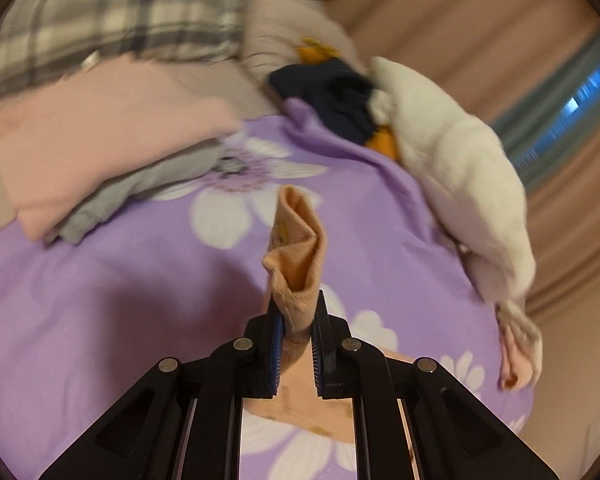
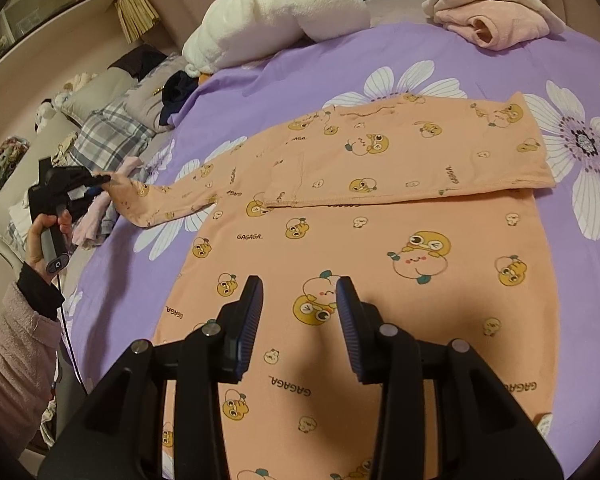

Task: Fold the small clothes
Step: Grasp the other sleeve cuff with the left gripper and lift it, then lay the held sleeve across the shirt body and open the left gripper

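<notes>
- peach cartoon-print shirt (image 2: 364,248) lies flat on the purple flowered bedsheet (image 2: 300,72), filling the centre of the right wrist view, one sleeve folded across its chest.
- left tongs (image 1: 296,320) are clamped on the other sleeve's cuff (image 1: 296,236), at mid left of that view.
- right tongs (image 2: 298,312) stand parted with nothing between them, above the shirt's body at lower centre.
- white fluffy garment (image 2: 276,12) lies at upper centre.

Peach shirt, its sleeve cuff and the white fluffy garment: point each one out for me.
peach shirt (image 2: 380,240): right wrist view, flat body panel.
sleeve cuff (image 1: 296,240): left wrist view, bunched end sticking out of the left claw (image 1: 295,334).
white fluffy garment (image 2: 276,12): right wrist view, middle of the roll.
</notes>
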`<act>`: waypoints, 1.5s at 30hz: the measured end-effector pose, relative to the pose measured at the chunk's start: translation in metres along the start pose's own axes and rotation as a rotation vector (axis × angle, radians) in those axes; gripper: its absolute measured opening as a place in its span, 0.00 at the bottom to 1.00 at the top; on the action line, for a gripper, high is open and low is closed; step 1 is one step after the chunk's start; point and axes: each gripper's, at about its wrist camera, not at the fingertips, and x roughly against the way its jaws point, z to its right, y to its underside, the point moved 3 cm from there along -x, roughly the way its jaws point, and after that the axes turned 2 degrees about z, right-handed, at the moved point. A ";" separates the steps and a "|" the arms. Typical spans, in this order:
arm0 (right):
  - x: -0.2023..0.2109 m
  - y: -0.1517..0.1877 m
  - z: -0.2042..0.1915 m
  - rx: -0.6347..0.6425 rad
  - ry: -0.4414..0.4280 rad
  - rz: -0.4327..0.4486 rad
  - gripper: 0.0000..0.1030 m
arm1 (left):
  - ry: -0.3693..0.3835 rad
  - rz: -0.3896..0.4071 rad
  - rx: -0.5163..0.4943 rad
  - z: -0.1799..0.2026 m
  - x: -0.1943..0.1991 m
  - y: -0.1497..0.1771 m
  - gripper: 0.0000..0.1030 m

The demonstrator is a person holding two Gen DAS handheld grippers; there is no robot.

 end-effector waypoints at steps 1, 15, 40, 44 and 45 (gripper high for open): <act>0.003 0.001 0.002 -0.004 -0.002 0.005 0.38 | 0.007 0.003 -0.027 0.012 0.003 0.003 0.10; 0.049 0.021 0.062 -0.144 -0.004 0.105 0.40 | 0.130 -0.021 -0.383 0.208 0.017 0.094 0.10; 0.093 0.055 0.139 -0.339 0.002 0.178 0.46 | 0.182 -0.435 -0.731 0.278 -0.039 0.306 0.67; 0.079 0.042 0.129 -0.328 -0.042 0.164 0.47 | 0.178 -0.403 -0.681 0.244 -0.021 0.279 0.68; 0.074 0.037 0.125 -0.323 -0.054 0.158 0.47 | 0.164 -0.392 -0.668 0.234 -0.019 0.273 0.68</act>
